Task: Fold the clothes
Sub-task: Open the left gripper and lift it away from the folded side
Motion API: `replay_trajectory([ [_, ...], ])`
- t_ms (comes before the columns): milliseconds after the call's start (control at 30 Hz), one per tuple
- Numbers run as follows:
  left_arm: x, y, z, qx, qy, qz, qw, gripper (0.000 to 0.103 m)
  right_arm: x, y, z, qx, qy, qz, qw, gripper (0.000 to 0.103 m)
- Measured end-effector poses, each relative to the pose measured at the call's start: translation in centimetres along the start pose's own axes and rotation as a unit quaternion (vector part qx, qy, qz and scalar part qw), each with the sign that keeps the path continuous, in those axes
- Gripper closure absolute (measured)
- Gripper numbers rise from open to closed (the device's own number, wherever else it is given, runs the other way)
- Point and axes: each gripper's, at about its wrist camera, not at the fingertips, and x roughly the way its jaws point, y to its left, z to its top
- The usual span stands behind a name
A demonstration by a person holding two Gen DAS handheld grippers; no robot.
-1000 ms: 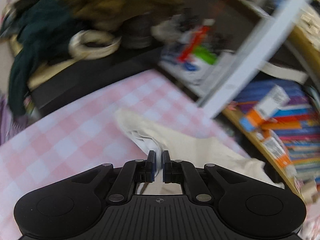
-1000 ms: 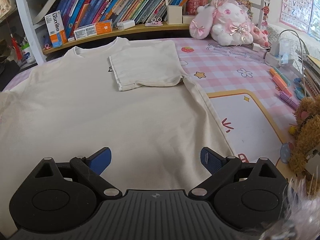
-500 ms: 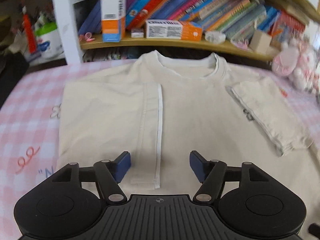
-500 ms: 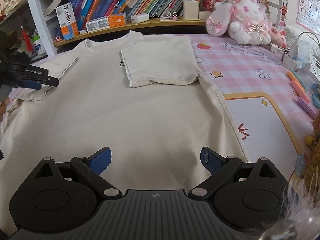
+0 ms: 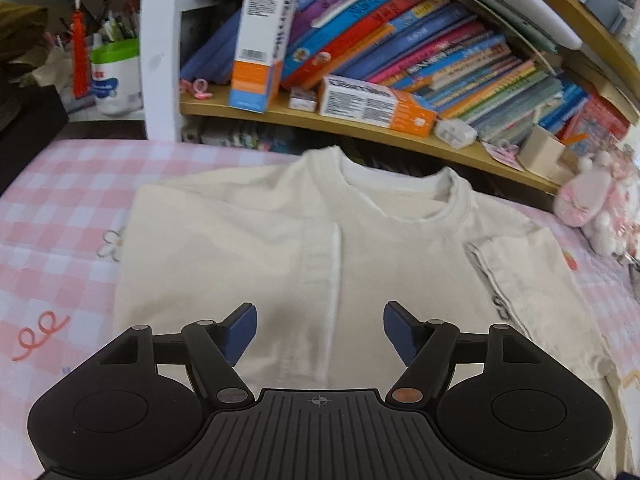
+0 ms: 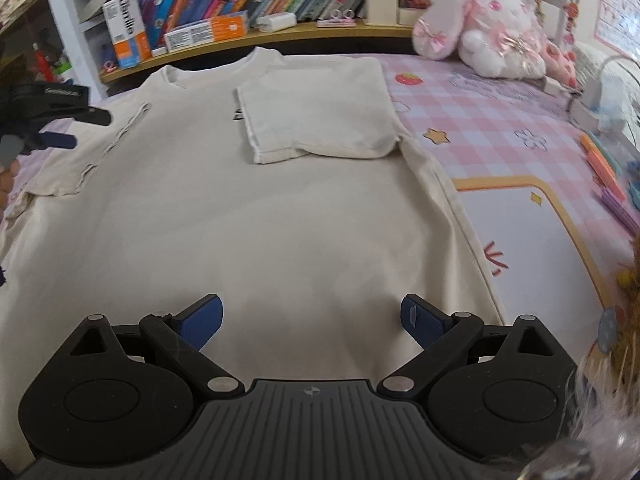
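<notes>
A cream T-shirt [image 5: 248,240] lies flat on the pink checked table cover, collar toward the bookshelf. Its left sleeve [image 5: 320,280] is folded inward over the chest, its white hem running toward me. My left gripper [image 5: 320,332] hovers open just above that hem, nothing pressed between its blue pads. In the right wrist view the shirt [image 6: 260,240] fills the middle, and its right sleeve [image 6: 320,120] is folded in as well. My right gripper [image 6: 312,320] stands open over the shirt's lower body, holding nothing. The left gripper [image 6: 90,130] shows at the left edge.
A curved wooden shelf [image 5: 360,128] with books and boxes runs behind the collar. A pink plush rabbit [image 6: 480,28] sits at the back right. A white mat with an orange border [image 6: 532,232] and several pens [image 6: 604,168] lie right of the shirt.
The left gripper opened and let go of the sleeve, then swung round to face the collar. The left sleeve now lies folded on the shirt. The right gripper stayed open and barely moved.
</notes>
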Motion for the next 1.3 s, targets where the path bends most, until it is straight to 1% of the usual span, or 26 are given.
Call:
replay_trajectory([
  [67,-0.6,-0.4,-0.6,0.009,0.0,-0.005,0.9999,0.031,0.0,0.0,0.1,-0.002,0.0,0.0,1.0,0.007],
  [167,-1.9,-0.5,-1.6,0.024,0.002,0.001,0.9997,0.031,0.2,-0.3,0.2,0.005,0.002,-0.003,1.0,0.007],
  [367,-4.6,0.4,-4.0,0.028,0.007,0.029,0.9992,0.03,0.1,-0.5,0.2,0.007,-0.003,0.007,1.0,0.007],
  [467,-5.5,0.4,-5.2,0.03,0.01,0.039,0.9987,0.027,0.0,-0.7,0.3,0.01,-0.007,0.015,1.0,0.007],
  [567,-6.0,0.2,-6.1,0.037,0.017,0.057,0.9975,0.027,0.0,-1.1,0.4,0.014,-0.01,0.02,1.0,0.007],
  [700,-6.8,-0.1,-7.0,0.035,0.019,0.072,0.9966,0.027,-0.2,-1.5,0.7,0.008,-0.016,0.029,0.999,0.007],
  [833,-7.6,-0.7,-7.8,0.029,0.018,0.081,0.9961,0.027,-0.4,-2.0,0.8,-0.001,-0.021,0.039,0.999,0.007],
  [1067,-8.2,-2.2,-9.0,0.037,0.028,0.098,0.9941,0.026,-0.5,-3.4,0.8,0.001,-0.022,0.052,0.998,0.007],
  [1300,-8.5,-3.8,-9.8,0.05,0.039,0.103,0.9926,0.025,-0.4,-4.5,0.8,0.005,-0.024,0.066,0.998,0.007],
])
